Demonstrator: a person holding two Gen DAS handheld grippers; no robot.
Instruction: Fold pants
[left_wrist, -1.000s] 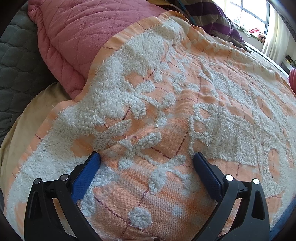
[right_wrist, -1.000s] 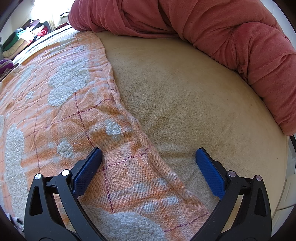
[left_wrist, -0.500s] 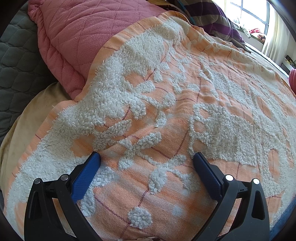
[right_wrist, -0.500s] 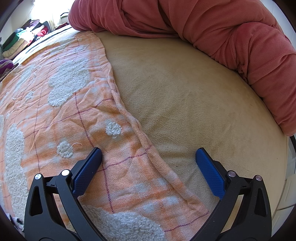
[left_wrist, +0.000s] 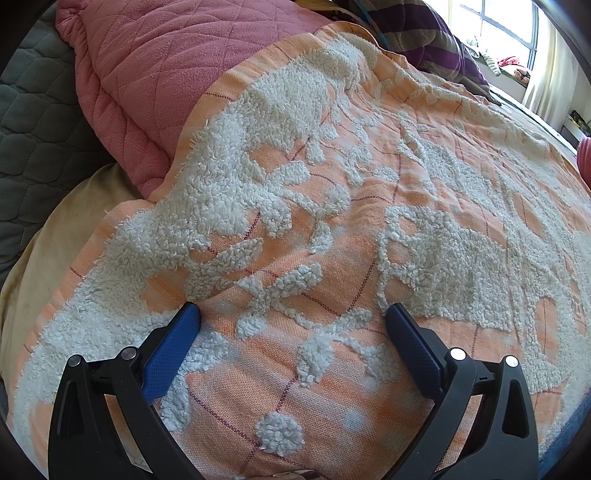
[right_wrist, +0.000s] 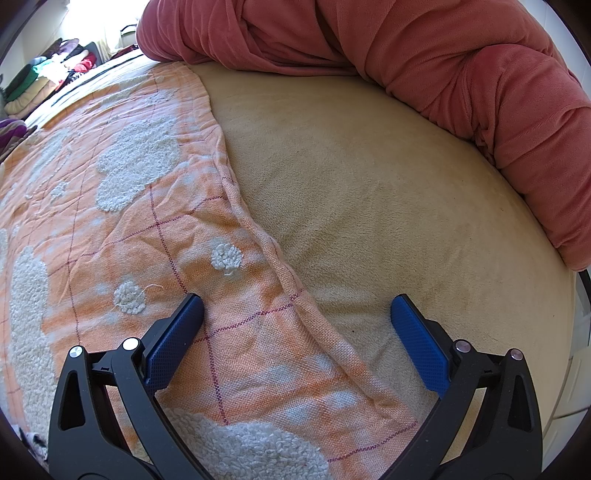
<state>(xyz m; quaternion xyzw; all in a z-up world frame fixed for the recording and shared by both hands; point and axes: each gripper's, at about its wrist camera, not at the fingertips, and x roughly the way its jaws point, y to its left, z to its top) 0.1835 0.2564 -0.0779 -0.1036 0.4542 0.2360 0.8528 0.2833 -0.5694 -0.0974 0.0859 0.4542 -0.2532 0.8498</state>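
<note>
No pants are visible; both the left gripper (left_wrist: 291, 317) and right gripper (right_wrist: 295, 308) hang spread over the orange blanket (left_wrist: 369, 229), its edge (right_wrist: 258, 236) between the right one's fingers.

1. My left gripper (left_wrist: 291, 325) has black arms and blue textured pads (left_wrist: 170, 350).
2. My right gripper (right_wrist: 295, 325) is coloured the same.
3. The blanket (left_wrist: 369, 221) is orange with white tufted shapes and thin maroon grid lines.
4. The quilted pillow (left_wrist: 155, 74) is pink, diamond-stitched.
5. The sheet (right_wrist: 369, 184) is plain beige.
6. The comforter (right_wrist: 443, 66) is coral red.
7. The striped cloth (left_wrist: 424, 40) is purple and grey.
</note>
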